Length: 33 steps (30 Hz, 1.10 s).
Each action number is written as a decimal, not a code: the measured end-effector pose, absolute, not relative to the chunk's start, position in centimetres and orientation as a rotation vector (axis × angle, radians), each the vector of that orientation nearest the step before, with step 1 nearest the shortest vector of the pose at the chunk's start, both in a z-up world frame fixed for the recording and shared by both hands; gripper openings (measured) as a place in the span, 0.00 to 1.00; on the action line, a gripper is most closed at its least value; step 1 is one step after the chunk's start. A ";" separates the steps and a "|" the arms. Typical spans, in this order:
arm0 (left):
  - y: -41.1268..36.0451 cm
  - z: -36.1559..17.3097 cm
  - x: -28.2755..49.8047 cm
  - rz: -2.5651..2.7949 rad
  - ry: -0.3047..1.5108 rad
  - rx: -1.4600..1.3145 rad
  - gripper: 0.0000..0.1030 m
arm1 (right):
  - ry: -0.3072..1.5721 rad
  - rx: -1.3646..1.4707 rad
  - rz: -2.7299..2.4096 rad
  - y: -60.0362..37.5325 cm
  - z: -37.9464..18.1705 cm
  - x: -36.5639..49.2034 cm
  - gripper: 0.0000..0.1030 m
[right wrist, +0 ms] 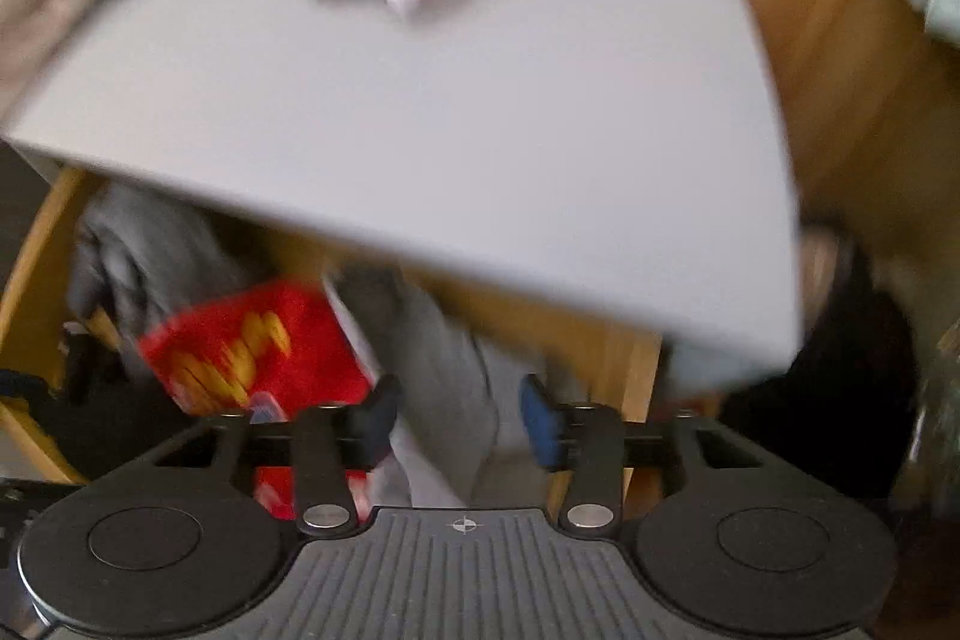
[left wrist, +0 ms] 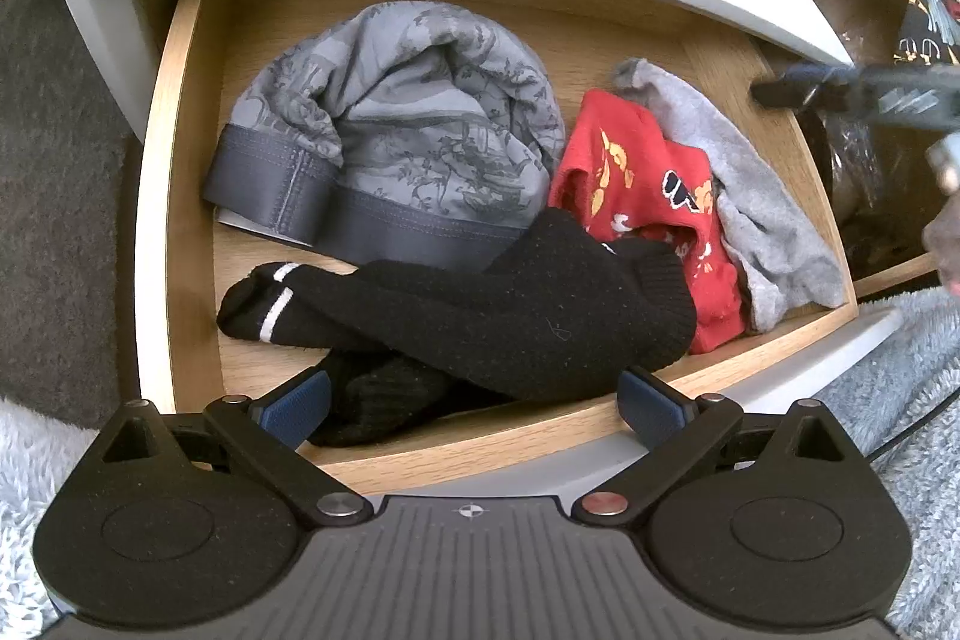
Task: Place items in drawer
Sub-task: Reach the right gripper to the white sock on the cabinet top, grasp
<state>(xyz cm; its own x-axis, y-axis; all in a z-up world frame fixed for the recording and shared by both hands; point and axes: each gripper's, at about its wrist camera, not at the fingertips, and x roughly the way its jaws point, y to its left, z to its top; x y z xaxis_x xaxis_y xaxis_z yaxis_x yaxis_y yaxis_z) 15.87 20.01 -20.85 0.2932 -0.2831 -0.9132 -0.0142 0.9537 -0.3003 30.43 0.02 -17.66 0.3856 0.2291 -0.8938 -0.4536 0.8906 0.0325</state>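
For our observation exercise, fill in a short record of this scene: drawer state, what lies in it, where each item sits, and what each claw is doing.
drawer: open, wooden inside
back left: grey patterned garment
front: black socks, overlapping the garment's band
right: red sock, with grey sock beside it
left claw: open, at the black socks, not gripping
right claw: open, over the grey sock; view blurred
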 end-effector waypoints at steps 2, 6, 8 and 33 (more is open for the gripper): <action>20.1 -20.9 15.8 -0.182 1.264 -0.272 0.99 | 1.047 -0.154 0.491 -0.2 -16.2 30.3 0.54; 20.2 -21.0 15.8 -0.181 1.267 -0.276 1.00 | 0.989 -0.065 0.561 -1.1 -15.5 30.0 0.53; 20.3 -21.0 15.9 -0.180 1.270 -0.277 1.00 | 0.955 -0.037 0.605 -1.7 -14.9 30.3 0.53; 20.2 -21.3 16.1 -0.180 1.275 -0.275 1.00 | 0.752 0.080 0.509 2.3 -20.0 39.6 0.33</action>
